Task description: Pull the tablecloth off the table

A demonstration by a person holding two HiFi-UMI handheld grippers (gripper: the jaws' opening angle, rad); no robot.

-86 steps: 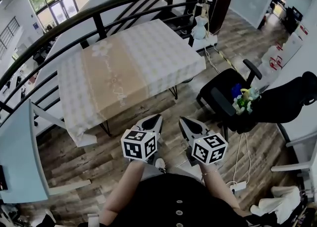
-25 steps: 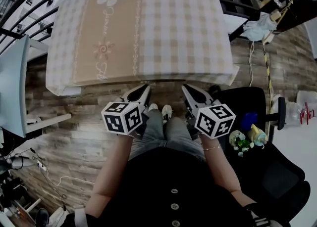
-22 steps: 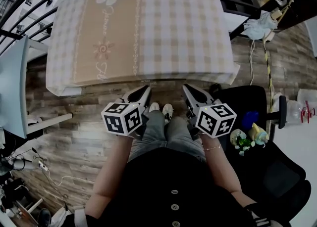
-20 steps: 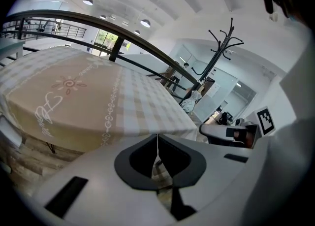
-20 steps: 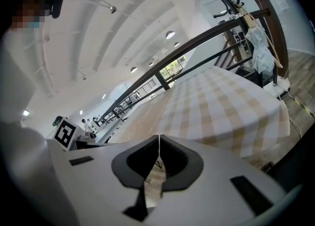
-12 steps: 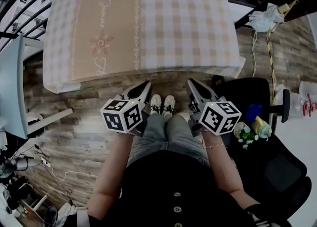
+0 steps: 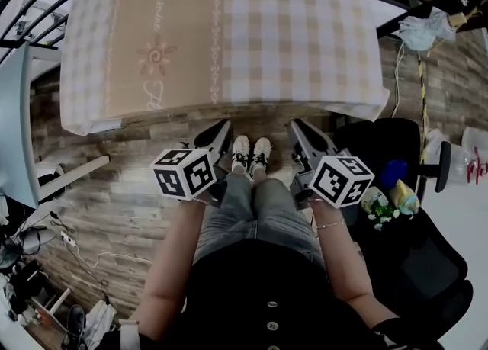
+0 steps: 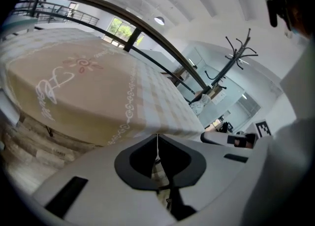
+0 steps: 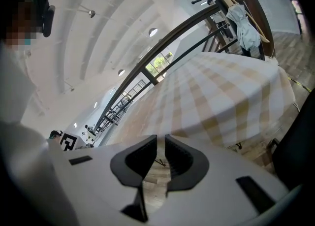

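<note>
The checked tablecloth (image 7: 221, 36) lies spread over the counter (image 8: 48, 130), and its near hem hangs just ahead of both grippers. The left gripper (image 7: 221, 129) has its jaws pressed together on nothing. The right gripper (image 7: 296, 129) has its jaws easing apart, with nothing between them. Neither touches the cloth. A black office chair (image 7: 415, 257) carrying a small bunch of flowers (image 7: 379, 210) crowds the person's right. A pale panel (image 7: 11, 135) stands on the left, and cables (image 7: 76, 253) trail across the wooden floor (image 7: 130, 211).
</note>
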